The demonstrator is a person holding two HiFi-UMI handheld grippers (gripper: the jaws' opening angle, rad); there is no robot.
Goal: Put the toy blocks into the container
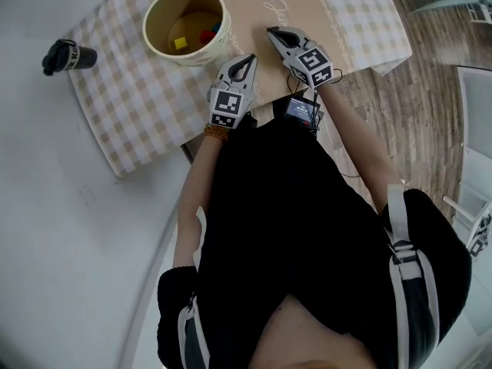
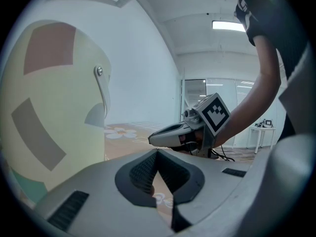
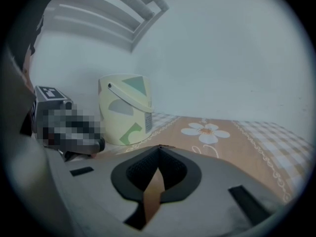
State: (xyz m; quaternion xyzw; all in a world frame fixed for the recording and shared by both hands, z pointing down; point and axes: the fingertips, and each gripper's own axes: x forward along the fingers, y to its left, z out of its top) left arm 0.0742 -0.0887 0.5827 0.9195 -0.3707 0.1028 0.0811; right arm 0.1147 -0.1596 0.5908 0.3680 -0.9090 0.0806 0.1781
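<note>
Plastic blocks (image 1: pixel 181 43) being inside the pail (image 1: pixel 147 23), left gripper (image 1: pixel 246 60) and right gripper (image 1: pixel 274 33) are being held shut, empty, beside it.

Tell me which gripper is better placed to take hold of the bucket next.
Left, probably. The left gripper lies right beside the bucket, whose wall fills its own view. The right gripper sits farther off, over the flowered cloth. Both are shut and empty.

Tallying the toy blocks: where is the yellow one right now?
Head view, upper left: the yellow block lies on the floor of the cream bucket, just left of a red block. The bucket stands on the checked tablecloth.
</note>
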